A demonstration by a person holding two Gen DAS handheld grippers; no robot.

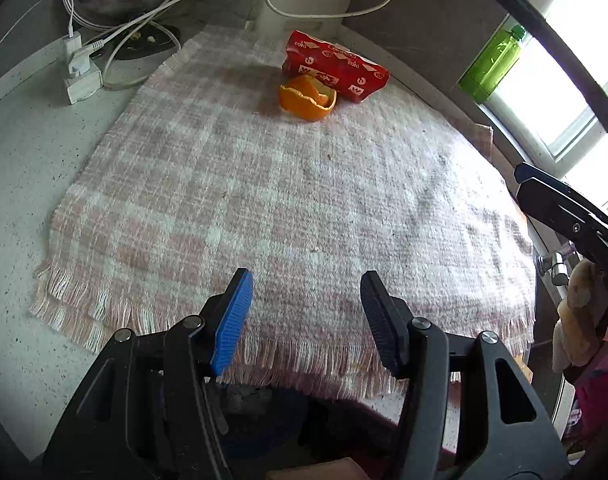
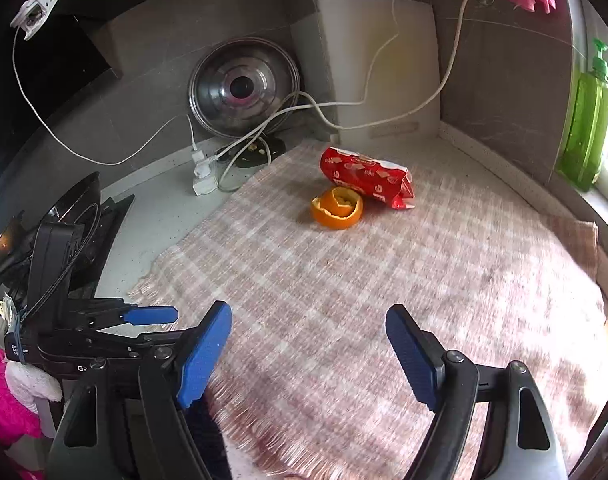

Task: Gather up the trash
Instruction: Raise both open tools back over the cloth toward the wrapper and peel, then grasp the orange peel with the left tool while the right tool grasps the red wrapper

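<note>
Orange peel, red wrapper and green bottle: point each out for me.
Orange peel (image 2: 337, 210), right wrist view, on its outer skin.
Red wrapper (image 2: 364, 178), right wrist view, on the middle of the pack.
Green bottle (image 2: 584, 128), right wrist view, on its body.

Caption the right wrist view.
Open right tool above checked cloth; orange peel touches red wrapper.

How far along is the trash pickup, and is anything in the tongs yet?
Nothing looks collected yet. Both tongs, left and right, stand open and empty above the plaid cloth. Still left: the orange peel and the red wrapper, touching each other at the cloth's far end.
</note>
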